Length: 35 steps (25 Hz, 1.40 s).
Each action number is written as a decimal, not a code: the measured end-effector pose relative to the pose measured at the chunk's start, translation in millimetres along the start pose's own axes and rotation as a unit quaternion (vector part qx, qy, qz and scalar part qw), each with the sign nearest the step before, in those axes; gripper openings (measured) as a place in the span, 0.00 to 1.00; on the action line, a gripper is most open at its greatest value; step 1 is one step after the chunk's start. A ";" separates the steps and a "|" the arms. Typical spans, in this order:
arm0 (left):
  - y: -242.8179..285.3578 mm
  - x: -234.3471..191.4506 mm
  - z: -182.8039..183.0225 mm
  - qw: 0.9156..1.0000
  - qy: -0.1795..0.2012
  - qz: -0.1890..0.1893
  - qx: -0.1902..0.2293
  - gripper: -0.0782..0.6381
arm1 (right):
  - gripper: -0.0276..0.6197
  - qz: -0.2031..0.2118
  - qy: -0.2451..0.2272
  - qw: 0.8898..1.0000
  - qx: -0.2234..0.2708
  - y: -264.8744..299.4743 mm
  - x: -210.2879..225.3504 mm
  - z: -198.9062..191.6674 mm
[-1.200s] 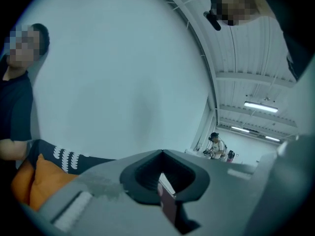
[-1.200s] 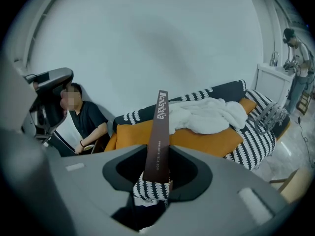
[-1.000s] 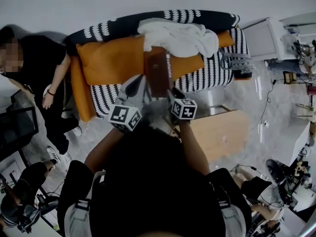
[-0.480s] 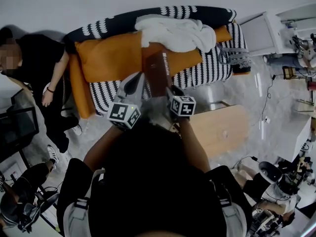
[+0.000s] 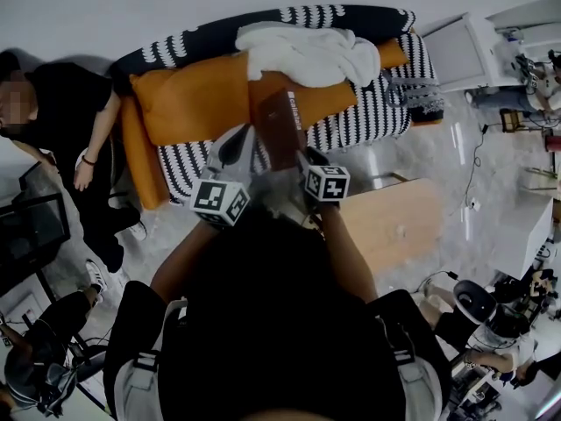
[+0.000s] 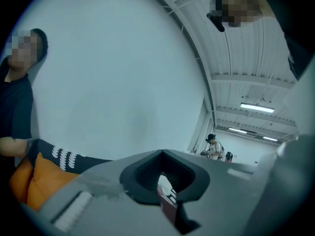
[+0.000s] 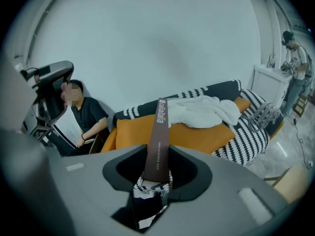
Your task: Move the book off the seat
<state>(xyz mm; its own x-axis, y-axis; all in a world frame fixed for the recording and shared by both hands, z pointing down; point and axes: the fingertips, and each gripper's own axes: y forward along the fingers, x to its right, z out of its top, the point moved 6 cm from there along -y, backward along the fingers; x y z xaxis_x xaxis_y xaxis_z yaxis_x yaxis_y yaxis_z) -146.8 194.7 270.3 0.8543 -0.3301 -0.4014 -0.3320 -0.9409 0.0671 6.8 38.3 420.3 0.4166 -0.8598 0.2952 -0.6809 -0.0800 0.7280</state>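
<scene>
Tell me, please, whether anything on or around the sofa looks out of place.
The white blanket lies crumpled in a heap over the orange cushion and the back of the sofa. The brown book, clamped on end in the right gripper, is just held; nothing else stands out.

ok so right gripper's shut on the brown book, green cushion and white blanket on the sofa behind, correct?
No: the cushion is orange, not green, per the right gripper view. Right gripper shut on the brown book, white blanket on the sofa behind: all correct.
</scene>
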 end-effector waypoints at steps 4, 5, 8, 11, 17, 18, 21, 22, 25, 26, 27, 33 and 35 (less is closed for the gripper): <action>5.9 0.5 -1.1 1.000 0.002 -0.012 -0.002 0.12 | 0.27 -0.010 0.006 1.000 -0.005 -3.2 6.2 -0.7; 8.6 0.2 -1.4 1.000 0.002 -0.015 -0.004 0.12 | 0.27 -0.012 0.008 1.000 -0.005 -3.2 8.0 -0.2; 19.2 -0.1 -1.6 1.000 -0.006 -0.023 -0.010 0.12 | 0.27 -0.021 0.018 1.000 -0.003 -3.9 13.5 1.2; 29.5 1.7 -3.1 0.999 -0.006 -0.045 -0.020 0.12 | 0.27 -0.039 0.030 0.999 -0.002 -8.4 18.5 -1.2; 51.8 3.5 -6.6 0.994 -0.014 -0.095 -0.045 0.12 | 0.27 -0.077 0.062 0.995 -0.003 -17.4 28.4 -8.0; 54.4 3.3 -7.5 0.993 -0.017 -0.103 -0.049 0.12 | 0.27 -0.082 0.067 0.994 -0.004 -18.9 29.4 -9.7; 60.6 3.8 -10.4 0.990 -0.022 -0.125 -0.062 0.12 | 0.27 -0.097 0.082 0.992 -0.005 -24.8 32.2 -14.1; 63.0 4.5 -11.8 0.989 -0.022 -0.134 -0.066 0.12 | 0.27 -0.103 0.087 0.991 -0.004 -27.2 33.3 -15.3; 69.5 7.8 -17.0 0.985 -0.024 -0.153 -0.077 0.12 | 0.27 -0.121 0.100 0.988 -0.002 -34.8 36.8 -18.4; 70.2 10.1 -18.8 0.984 -0.025 -0.157 -0.081 0.12 | 0.27 -0.125 0.104 0.987 -0.002 -37.7 38.0 -21.0; 70.5 13.4 -20.6 0.983 -0.027 -0.162 -0.084 0.12 | 0.27 -0.128 0.108 0.986 -0.002 -40.9 39.4 -24.3; 75.8 40.4 -29.3 0.975 -0.020 -0.199 -0.098 0.12 | 0.27 -0.153 0.133 0.979 0.001 -65.2 54.1 -47.0; 78.3 49.6 -33.5 0.972 -0.017 -0.209 -0.102 0.12 | 0.27 -0.159 0.143 0.977 0.003 -73.6 59.7 -56.6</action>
<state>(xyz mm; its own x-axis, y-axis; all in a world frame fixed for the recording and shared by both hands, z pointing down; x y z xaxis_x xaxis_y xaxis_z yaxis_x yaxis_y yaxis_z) -117.1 102.1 286.3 0.8830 0.0844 -0.4618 0.1308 -0.9890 0.0695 115.9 21.4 419.3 0.7588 -0.6147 0.2154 -0.4920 -0.3242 0.8080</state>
